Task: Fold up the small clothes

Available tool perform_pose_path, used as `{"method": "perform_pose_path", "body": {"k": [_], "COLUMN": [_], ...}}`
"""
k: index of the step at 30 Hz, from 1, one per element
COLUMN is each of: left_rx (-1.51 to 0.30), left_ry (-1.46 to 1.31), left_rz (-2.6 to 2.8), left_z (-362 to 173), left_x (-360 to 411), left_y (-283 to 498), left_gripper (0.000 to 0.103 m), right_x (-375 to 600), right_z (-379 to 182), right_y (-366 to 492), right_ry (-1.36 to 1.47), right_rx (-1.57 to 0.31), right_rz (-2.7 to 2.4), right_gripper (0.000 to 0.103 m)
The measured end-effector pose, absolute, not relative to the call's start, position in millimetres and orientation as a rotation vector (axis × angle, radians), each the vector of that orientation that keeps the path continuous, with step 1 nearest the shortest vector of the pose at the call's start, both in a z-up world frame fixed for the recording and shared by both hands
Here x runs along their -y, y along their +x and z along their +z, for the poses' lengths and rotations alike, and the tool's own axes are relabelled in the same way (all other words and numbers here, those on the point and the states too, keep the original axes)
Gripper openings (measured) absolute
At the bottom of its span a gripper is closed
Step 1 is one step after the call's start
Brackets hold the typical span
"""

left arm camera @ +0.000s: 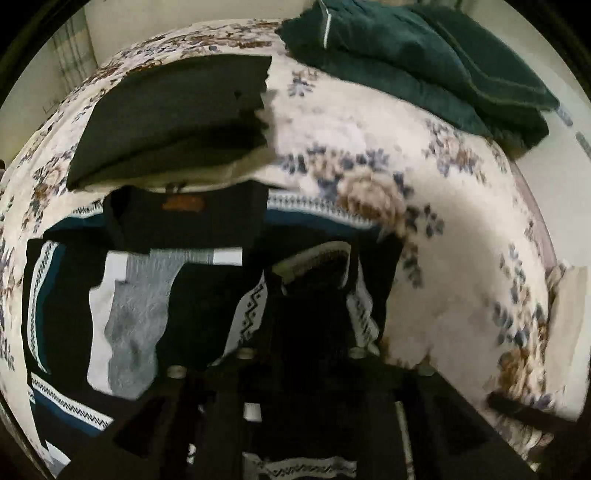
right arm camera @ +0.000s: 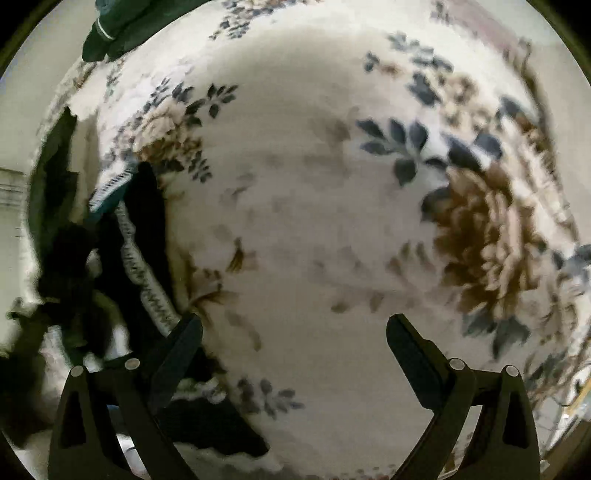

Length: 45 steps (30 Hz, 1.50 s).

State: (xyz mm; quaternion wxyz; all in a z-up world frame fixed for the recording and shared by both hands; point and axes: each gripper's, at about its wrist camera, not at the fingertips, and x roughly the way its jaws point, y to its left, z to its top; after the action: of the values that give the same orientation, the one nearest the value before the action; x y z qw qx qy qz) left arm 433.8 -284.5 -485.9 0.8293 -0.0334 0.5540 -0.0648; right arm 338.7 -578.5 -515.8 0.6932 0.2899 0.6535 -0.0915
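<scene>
A black garment (left arm camera: 70, 306) with white zigzag bands and teal stripes lies spread on the flowered bed sheet (left arm camera: 369, 122), low and left in the left wrist view. A grey and white piece (left arm camera: 136, 321) lies on top of it. My left gripper (left arm camera: 310, 295) points down over this garment; its dark fingers merge with the black cloth bunched between them, so their stand is unclear. In the right wrist view the same garment (right arm camera: 144, 251) lies at the left edge. My right gripper (right arm camera: 295, 325) hangs open over bare sheet (right arm camera: 314, 203), nothing between its fingers.
A stack of dark folded clothes (left arm camera: 173, 118) sits on the bed beyond the patterned garment. Folded dark green clothes (left arm camera: 417, 62) lie at the far right corner, also seen as green cloth (right arm camera: 110, 29) in the right wrist view. The bed's edge (left arm camera: 535, 229) curves down the right.
</scene>
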Motion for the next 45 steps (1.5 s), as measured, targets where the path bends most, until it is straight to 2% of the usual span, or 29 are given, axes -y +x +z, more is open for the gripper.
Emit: {"method": "perform_pose_path", "body": {"k": [1, 2, 3, 4, 7, 10, 16, 17, 18, 19, 20, 23, 25, 27, 29, 31, 32, 33, 34, 36, 42, 43, 44, 45], "left_rx": [-1.184, -1.199, -1.202, -1.199, -1.223, -1.264, -1.308, -1.314, -1.315, -1.314, -1.314, -1.304, -1.3, -1.293, -1.265, -1.221, -1.204, -1.188, -1.18, -1.185, -1.207, -1.206, -1.207, -1.212], "left_ry": [-0.069, -0.061, -0.051, -0.041, -0.021, -0.039, -0.061, -0.067, -0.072, -0.085, -0.094, -0.129, -0.152, -0.175, -0.186, -0.168, -0.159, -0.147, -0.142, -0.143, -0.084, -0.079, -0.073, -0.065], "left_rz": [-0.13, -0.107, -0.078, -0.046, 0.117, 0.26, 0.447, 0.461, 0.468, 0.472, 0.473, 0.477, 0.471, 0.459, 0.437, 0.416, 0.405, 0.395, 0.381, 0.349, 0.379, 0.388, 0.399, 0.412], "left_z": [-488.1, -490.4, -493.6, -493.4, -500.7, -516.3, -553.1, -558.2, -560.8, -562.6, -563.3, -559.8, -557.5, -555.5, -549.8, -541.0, -537.6, -534.7, -533.4, -535.3, -540.0, -538.5, -537.3, -534.9], "left_x": [280.2, 268.1, 262.1, 257.4, 199.5, 147.6, 73.3, 63.1, 58.3, 50.4, 45.8, 29.9, 20.3, 12.0, 7.0, 6.9, 8.8, 11.4, 14.6, 23.2, 58.9, 66.6, 75.6, 87.8], "left_y": [428.5, 419.8, 411.7, 398.6, 365.6, 341.5, 313.0, 309.0, 308.6, 305.3, 304.2, 301.3, 301.6, 305.4, 309.6, 312.3, 313.0, 313.7, 314.2, 315.1, 301.7, 297.0, 291.1, 283.1], "left_gripper": [0.051, 0.065, 0.083, 0.084, 0.084, 0.084, 0.084, 0.084, 0.084, 0.084, 0.084, 0.084, 0.084, 0.084, 0.084, 0.084, 0.084, 0.086, 0.094, 0.101, 0.101, 0.101, 0.101, 0.101], "right_x": [582.8, 587.7, 589.7, 587.5, 570.0, 538.3, 452.8, 437.8, 426.2, 415.1, 412.7, 424.1, 431.9, 434.2, 442.1, 459.4, 469.7, 477.1, 486.6, 493.6, 497.5, 496.3, 492.4, 489.3], "right_z": [-514.7, -511.1, -508.9, -507.3, -501.7, -503.4, -537.8, -544.6, -548.8, -547.6, -544.5, -531.1, -546.2, -558.7, -548.0, -527.4, -521.4, -518.6, -519.3, -527.6, -595.5, -603.2, -604.5, -601.9], "right_y": [334.3, 332.1, 333.0, 337.3, 361.3, 393.5, 462.4, 469.7, 472.9, 473.5, 471.1, 457.5, 447.4, 443.5, 441.5, 443.5, 445.6, 448.9, 457.0, 471.8, 529.3, 532.6, 536.2, 539.0], "right_ry": [0.702, 0.772, 0.803, 0.814, 0.821, 0.828, 0.742, 0.717, 0.695, 0.667, 0.634, 0.547, 0.553, 0.61, 0.645, 0.693, 0.72, 0.742, 0.776, 0.81, 0.941, 0.969, 0.93, 0.871], "right_rx": [-1.45, -1.426, -1.416, -1.427, -1.417, -1.401, -1.466, -1.485, -1.5, -1.495, -1.494, -1.466, -1.56, -1.662, -1.664, -1.582, -1.553, -1.532, -1.511, -1.501, -1.548, -1.549, -1.543, -1.548], "right_rz": [-0.168, -0.117, -0.087, -0.053, 0.053, 0.148, 0.238, 0.253, 0.258, 0.254, 0.221, 0.075, 0.047, 0.081, 0.097, 0.096, 0.085, 0.076, 0.074, 0.088, 0.183, 0.209, 0.234, 0.24], "right_gripper": [0.089, 0.064, 0.053, 0.046, 0.047, 0.066, 0.069, 0.061, 0.043, 0.006, 0.002, 0.002, 0.003, 0.014, 0.041, 0.052, 0.054, 0.054, 0.054, 0.054, 0.052, 0.022, 0.008, 0.008]}}
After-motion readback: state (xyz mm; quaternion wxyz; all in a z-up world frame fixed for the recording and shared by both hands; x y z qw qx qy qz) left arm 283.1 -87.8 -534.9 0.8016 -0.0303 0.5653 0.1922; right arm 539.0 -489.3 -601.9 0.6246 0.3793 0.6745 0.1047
